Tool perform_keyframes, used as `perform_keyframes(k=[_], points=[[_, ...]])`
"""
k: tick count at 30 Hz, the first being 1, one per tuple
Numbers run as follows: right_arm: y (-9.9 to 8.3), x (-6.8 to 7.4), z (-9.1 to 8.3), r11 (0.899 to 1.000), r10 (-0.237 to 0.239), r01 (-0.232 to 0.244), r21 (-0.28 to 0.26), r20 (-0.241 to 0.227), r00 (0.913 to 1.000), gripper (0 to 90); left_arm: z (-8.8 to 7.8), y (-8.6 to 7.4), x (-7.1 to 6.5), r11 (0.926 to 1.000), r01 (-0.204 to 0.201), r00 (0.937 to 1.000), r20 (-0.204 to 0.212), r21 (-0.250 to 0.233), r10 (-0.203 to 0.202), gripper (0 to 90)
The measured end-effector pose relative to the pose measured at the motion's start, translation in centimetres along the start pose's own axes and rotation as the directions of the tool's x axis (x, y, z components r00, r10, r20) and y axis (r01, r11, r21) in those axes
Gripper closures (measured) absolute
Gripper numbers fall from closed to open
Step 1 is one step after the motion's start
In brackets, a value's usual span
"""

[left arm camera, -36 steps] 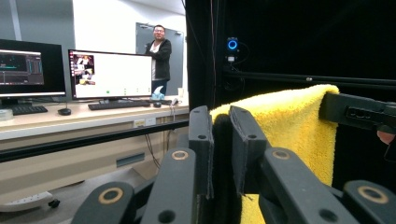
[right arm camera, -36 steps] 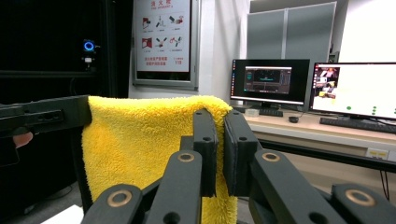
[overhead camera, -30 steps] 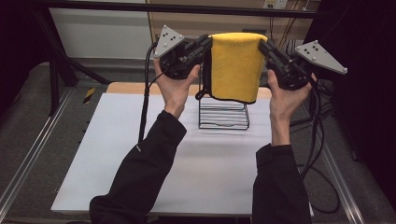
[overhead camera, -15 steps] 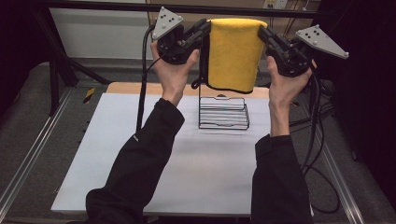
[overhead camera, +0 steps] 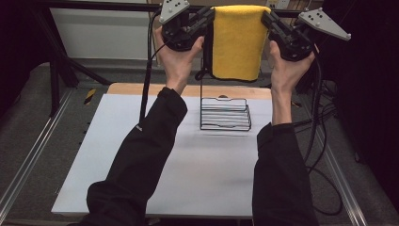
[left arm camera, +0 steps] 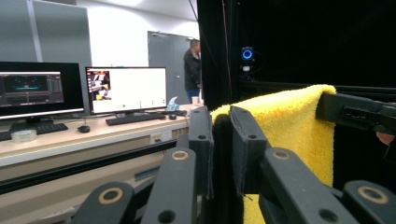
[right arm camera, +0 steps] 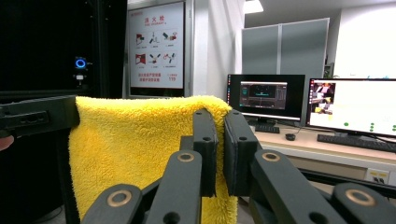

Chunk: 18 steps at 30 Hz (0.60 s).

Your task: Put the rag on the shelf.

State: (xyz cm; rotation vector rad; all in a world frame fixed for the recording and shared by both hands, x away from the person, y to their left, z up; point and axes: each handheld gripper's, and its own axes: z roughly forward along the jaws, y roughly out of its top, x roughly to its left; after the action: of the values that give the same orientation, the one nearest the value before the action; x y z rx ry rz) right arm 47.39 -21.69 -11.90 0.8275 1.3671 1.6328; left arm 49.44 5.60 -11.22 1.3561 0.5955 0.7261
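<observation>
moved: both hands higher than a second ago, yellow towel [overhead camera: 237, 42] now at top centre of high view, lower edge clear above wire rack [overhead camera: 225, 114]
left gripper [overhead camera: 207, 18]: upper left of towel, jaws narrow, pinched on the towel's top corner
right gripper [overhead camera: 269, 20]: upper right of towel, jaws narrow, clamped on the other top corner
towel: hangs folded and flat between both grippers, stretched taut along the top edge
rack: black, on white table [overhead camera: 117, 165], centre frame, directly under towel
meaning: likely lift phase; towel raised off or above rack, next probably carry or drape
</observation>
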Motion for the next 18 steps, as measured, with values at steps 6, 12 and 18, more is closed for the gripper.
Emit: perform_keyframes(k=[6,12,18], points=[[0.0,-0.4,1.1,1.0,-0.001,0.001,0.008,-0.004,1.0,85.0,0.8,-0.1,0.9,1.0,0.003,0.9999,-0.011,0.004,-0.003,79.6],[-0.4,-0.7,2.2,1.0,-0.007,0.007,0.022,-0.002,1.0,85.0,1.7,-0.7,1.8,0.9999,0.006,0.9998,-0.019,0.009,-0.006,79.6],[-0.9,-1.3,3.1,1.0,0.005,-0.005,0.031,-0.004,1.0,85.1,2.3,-0.9,2.1,0.9992,-0.032,0.9988,-0.036,0.024,0.033,79.6]])
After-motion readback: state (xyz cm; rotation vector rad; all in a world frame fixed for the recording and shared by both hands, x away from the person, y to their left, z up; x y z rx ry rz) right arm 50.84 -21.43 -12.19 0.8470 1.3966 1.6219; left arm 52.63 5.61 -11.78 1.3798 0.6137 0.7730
